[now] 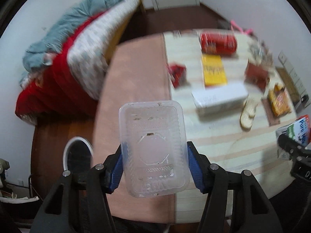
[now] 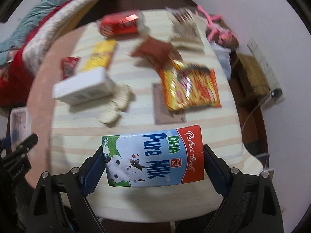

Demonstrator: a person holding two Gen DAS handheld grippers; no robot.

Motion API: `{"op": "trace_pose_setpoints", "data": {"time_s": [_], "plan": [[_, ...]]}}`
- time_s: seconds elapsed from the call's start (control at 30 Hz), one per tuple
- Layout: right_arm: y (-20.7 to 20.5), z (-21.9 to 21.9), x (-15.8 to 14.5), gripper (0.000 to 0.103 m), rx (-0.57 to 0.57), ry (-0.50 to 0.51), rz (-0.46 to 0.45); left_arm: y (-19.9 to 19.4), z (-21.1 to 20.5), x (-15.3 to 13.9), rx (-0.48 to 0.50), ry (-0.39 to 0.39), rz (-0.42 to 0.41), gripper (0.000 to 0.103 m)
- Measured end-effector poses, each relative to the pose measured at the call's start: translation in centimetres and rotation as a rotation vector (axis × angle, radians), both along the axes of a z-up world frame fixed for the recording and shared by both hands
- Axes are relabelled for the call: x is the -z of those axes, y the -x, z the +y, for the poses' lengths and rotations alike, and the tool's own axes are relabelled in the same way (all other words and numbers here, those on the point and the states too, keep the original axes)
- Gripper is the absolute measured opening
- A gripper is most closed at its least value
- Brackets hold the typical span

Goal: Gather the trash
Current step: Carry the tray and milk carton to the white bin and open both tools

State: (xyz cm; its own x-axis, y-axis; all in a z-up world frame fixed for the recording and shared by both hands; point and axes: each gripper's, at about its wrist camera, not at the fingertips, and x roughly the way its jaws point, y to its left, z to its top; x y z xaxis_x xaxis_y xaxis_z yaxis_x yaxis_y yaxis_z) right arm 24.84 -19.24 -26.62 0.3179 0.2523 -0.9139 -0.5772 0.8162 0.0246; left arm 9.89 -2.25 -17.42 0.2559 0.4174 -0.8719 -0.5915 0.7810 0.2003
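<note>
Two black grippers with blue pads: the left gripper at lower centre of its view, the right gripper likewise. One clear rectangular plastic tray, centre frame. One blue-and-red Pure Milk carton, lower centre. One red foil snack tube, upper middle. One yellow flat box and one white rectangular box, left of centre. One orange-yellow noodle packet, right of centre. One small red wrapper, far left.
</note>
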Motion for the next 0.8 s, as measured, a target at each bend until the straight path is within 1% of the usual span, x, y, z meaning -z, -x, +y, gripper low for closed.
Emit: {"op": "trace_pose_setpoints", "data": {"time_s": [0.03, 0.1, 0.13, 0.17, 0.23, 0.33, 0.43, 0.53, 0.6, 0.63, 0.7, 0.73, 0.8], "plan": [[0.4, 0.1, -0.7, 0.094, -0.013, -0.01, -0.008, 0.8, 0.9, -1.2, -0.002, -0.009, -0.026, 0.056], [2.2, 1.3, -3.0, 0.094, -0.055, -0.05, -0.034, 1.9, 4.0, -2.2, -0.012, -0.006, -0.066, 0.056], [2.4, 1.8, -3.9, 0.094, -0.068, -0.061, -0.039, 3.3, 5.0, -3.7, -0.024, -0.007, -0.097, 0.056], [3.5, 2.7, -5.1, 0.094, -0.094, -0.083, -0.047, 3.7, 6.6, -4.2, -0.031, -0.008, -0.112, 0.056], [4.8, 4.3, -6.7, 0.094, -0.133, -0.115, -0.05, 6.3, 8.9, -6.2, -0.057, 0.002, -0.156, 0.056], [7.9, 7.8, -9.0, 0.094, -0.21, -0.16, -0.052, 10.1, 12.8, -7.4, -0.104, -0.002, -0.195, 0.056], [11.8, 13.0, -10.5, 0.094, -0.309, -0.203, -0.026, 13.8, 16.7, -7.2, -0.166, 0.028, -0.221, 0.056], [15.8, 18.3, -10.3, 0.094, -0.409, -0.214, 0.008, 18.4, 21.5, -5.7, -0.253, 0.06, -0.227, 0.056], [18.6, 22.4, -9.2, 0.094, -0.476, -0.203, 0.038, 20.7, 24.0, -4.3, -0.297, 0.082, -0.214, 0.056], [19.4, 23.6, -8.6, 0.094, -0.494, -0.197, 0.047, 22.5, 26.0, -2.9, -0.335, 0.115, -0.217, 0.056], [22.4, 28.1, -6.1, 0.094, -0.559, -0.163, 0.075, 24.6, 28.4, -0.8, -0.381, 0.158, -0.211, 0.056], [23.2, 29.3, -5.0, 0.094, -0.575, -0.154, 0.087, 25.7, 30.0, 0.9, -0.401, 0.197, -0.205, 0.056], [25.4, 33.1, -2.0, 0.094, -0.626, -0.111, 0.117, 28.0, 33.0, 4.2, -0.454, 0.273, -0.203, 0.056]]}}
